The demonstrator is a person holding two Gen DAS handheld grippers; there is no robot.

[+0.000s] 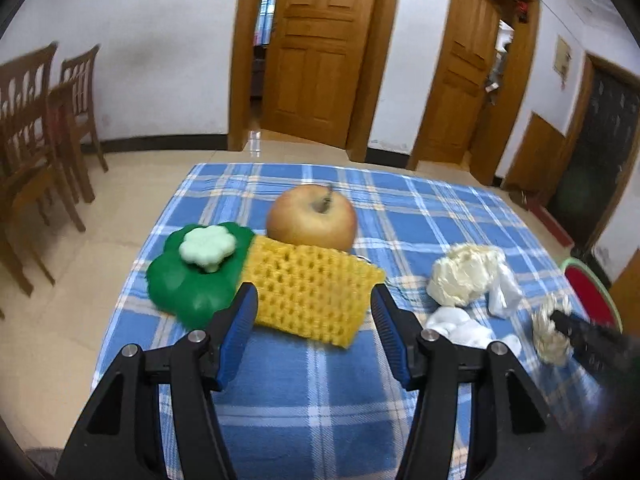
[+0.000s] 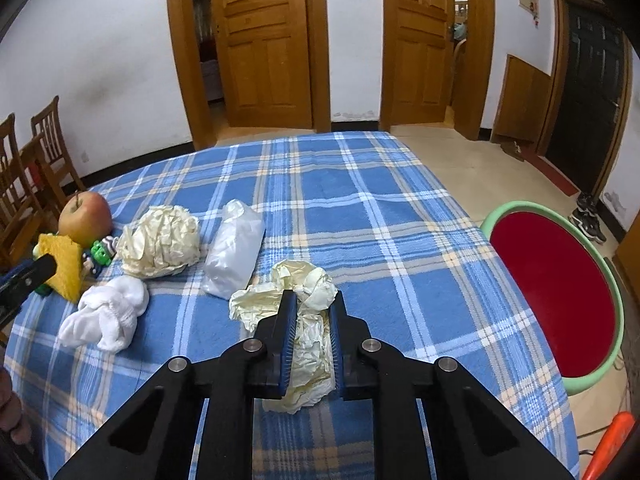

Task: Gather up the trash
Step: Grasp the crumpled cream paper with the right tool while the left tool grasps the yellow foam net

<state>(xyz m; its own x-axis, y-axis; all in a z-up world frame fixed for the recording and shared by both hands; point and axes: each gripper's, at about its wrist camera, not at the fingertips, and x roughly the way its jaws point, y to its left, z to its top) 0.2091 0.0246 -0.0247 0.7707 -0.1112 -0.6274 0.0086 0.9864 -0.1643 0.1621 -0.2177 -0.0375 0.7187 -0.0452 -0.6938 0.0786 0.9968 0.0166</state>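
My right gripper (image 2: 312,304) is shut on a crumpled cream paper (image 2: 308,344) lying on the blue plaid tablecloth (image 2: 360,208). To its left are a larger cream paper ball (image 2: 160,242), a white plastic bag (image 2: 236,252) and a white bunched cloth (image 2: 108,316). My left gripper (image 1: 313,292) is open just above the near edge of a yellow foam net (image 1: 304,268), without its pads touching it. An apple (image 1: 312,216) sits behind the net. The paper ball (image 1: 460,276) and the right gripper (image 1: 560,320) show at the right of the left wrist view.
A green plastic toy (image 1: 192,276) with a pale flower knob lies left of the net, and a small green figure (image 2: 100,254) sits by the apple. A red stool (image 2: 556,296) stands off the table's right side. Wooden chairs (image 1: 36,140) stand at the left.
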